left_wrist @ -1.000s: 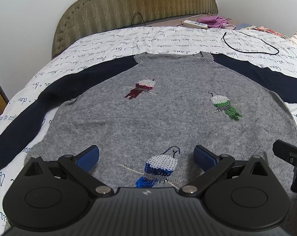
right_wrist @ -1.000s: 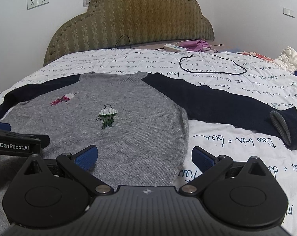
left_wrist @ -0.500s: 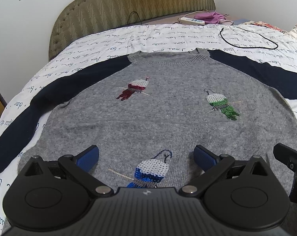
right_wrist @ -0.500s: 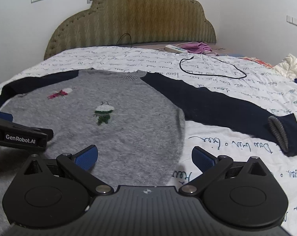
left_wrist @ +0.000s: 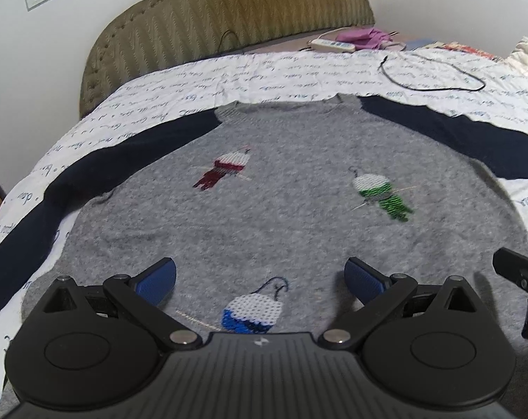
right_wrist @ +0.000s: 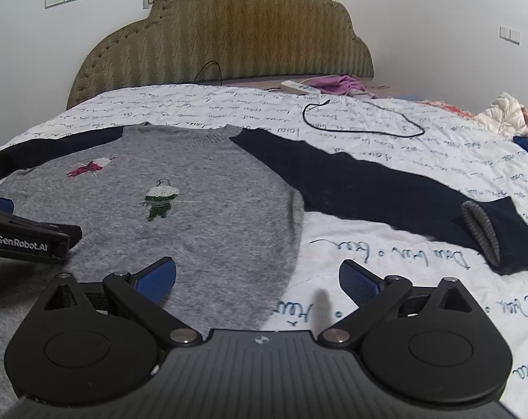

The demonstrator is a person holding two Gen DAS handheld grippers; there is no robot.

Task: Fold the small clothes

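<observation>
I am viewing a grey sweater [left_wrist: 298, 209] with navy sleeves that is lying flat, front up, on a bed [right_wrist: 386, 255] covered in a white sheet printed with handwriting; its neckline is pointing toward the padded headboard [right_wrist: 229, 35]. I am holding the left claw [left_wrist: 260, 276] over the sweater's lower middle, its blue pads [left_wrist: 157, 279] standing wide apart with nothing pinched between them, and a blue-and-white bird motif [left_wrist: 253, 314] is showing in the gap. I am holding the right claw [right_wrist: 257, 277] over the sweater's lower right edge; its jaws are closing slightly but are still spread wide, with the grey hem and bare sheet lying below them and no cloth pressed by either pad. The right sleeve [right_wrist: 386, 188] is stretching out across the sheet, its cuff [right_wrist: 480, 234] turned back to show grey ribbing. A black cable [right_wrist: 361, 118] is lying looped near the pillow end, well apart from the sweater.
</observation>
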